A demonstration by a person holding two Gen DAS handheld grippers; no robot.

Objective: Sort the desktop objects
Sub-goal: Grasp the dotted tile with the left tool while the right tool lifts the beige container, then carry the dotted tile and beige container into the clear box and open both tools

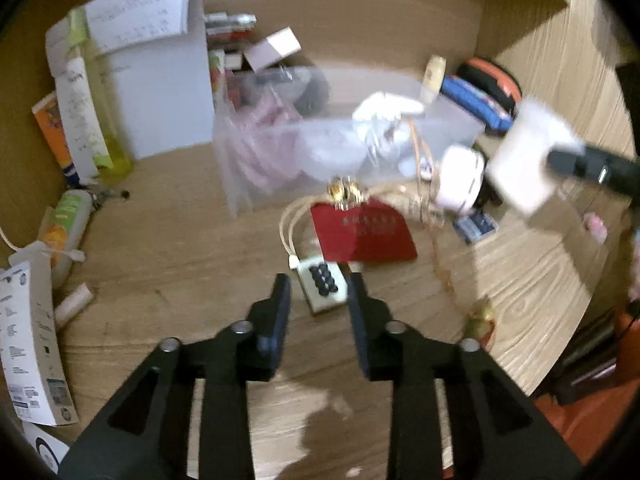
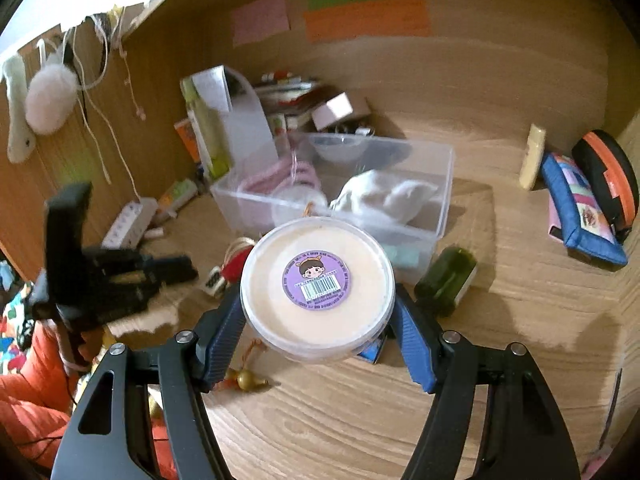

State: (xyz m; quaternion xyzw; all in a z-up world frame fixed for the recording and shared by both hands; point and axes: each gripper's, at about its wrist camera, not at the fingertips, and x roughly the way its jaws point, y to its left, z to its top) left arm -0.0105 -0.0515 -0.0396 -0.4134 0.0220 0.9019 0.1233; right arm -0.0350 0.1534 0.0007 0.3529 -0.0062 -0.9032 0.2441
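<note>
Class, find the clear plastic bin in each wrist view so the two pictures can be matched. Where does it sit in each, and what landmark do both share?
Left wrist: the bin sits centre, above the red card, blurred.
Right wrist: the bin sits centre, behind the round tub held in the right tongs.
Shared landmark: the white cloth inside the bin.

Both cameras look steeply down along their own fingers at the wooden desk (image 1: 160, 248), close up; both catch the clear plastic bin (image 2: 436, 184) mid-frame.
</note>
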